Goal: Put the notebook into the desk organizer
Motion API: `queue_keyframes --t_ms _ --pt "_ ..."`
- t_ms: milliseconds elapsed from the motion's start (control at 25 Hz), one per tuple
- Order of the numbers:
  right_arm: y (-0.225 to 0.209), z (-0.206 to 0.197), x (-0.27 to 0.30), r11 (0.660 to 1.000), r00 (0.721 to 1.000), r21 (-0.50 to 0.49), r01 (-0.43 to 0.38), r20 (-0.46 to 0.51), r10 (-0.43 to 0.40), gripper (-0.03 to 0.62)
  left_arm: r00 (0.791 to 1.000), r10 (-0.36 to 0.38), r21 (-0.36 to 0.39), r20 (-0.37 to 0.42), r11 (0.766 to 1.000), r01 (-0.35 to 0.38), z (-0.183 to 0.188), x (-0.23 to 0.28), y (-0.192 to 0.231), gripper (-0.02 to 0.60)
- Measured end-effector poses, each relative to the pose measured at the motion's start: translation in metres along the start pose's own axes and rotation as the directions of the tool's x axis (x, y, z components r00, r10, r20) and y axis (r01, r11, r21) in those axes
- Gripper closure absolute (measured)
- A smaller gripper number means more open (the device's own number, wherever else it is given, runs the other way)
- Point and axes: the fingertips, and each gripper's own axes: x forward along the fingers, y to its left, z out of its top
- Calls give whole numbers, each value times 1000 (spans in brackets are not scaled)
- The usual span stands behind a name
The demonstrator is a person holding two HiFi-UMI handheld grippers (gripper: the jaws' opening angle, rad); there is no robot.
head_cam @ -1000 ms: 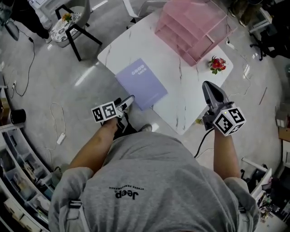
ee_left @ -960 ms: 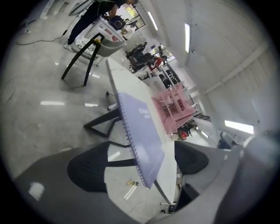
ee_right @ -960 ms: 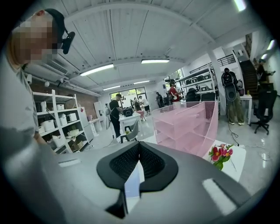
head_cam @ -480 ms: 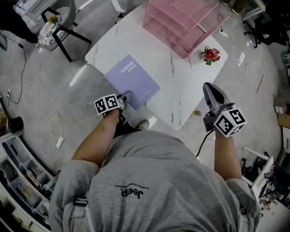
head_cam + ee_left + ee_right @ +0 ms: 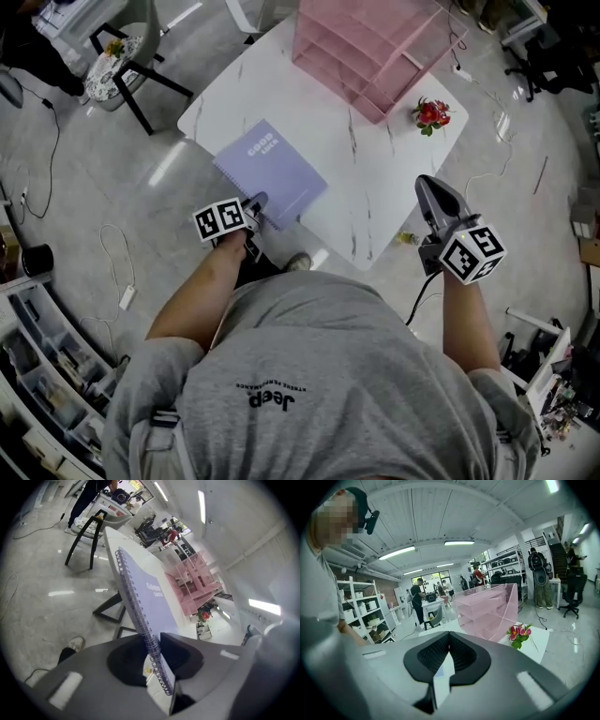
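The white table (image 5: 375, 178) carries the pink desk organizer (image 5: 366, 47) at its far end and the notebook (image 5: 272, 173) flat at the near left corner, well apart from it. Your left gripper (image 5: 257, 202) has just been closing its jaws over the notebook's spiral edge and seems to pinch it, so the lift can begin. Your right gripper (image 5: 424, 184) hangs clenched on nothing.

Lilac spiral notebook (image 5: 270, 173) closed, flat on table (image 5: 375, 178) near corner; pink desk organizer (image 5: 366, 47) far end.
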Motion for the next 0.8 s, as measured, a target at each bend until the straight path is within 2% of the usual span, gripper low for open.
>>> queue_keyframes --t_ms 120,240,360,480,680,800 --pt "0 7 -6 1000 1000 -5 -4 19 4 591 1000 -4 136 -1 991 4 9 -14 -20 462" --pt "-3 12 -14 1000 999 -9 -7 39 7 591 999 2 288 -33 958 7 22 -26 -38 488" --pt "-6 21 -23 1000 998 -16 -8 67 9 591 997 14 438 -78 899 21 39 -39 -63 489" --pt "-10 34 -28 1000 995 -27 -4 103 7 591 994 9 546 -109 836 52 60 -51 -93 491" --pt "-15 56 -36 999 989 -43 10 146 -3 591 981 -39 661 -191 734 158 85 -69 -157 491" --pt "-23 67 -33 999 986 -45 30 167 -22 591 970 -32 725 -242 659 202 110 -73 -191 491"
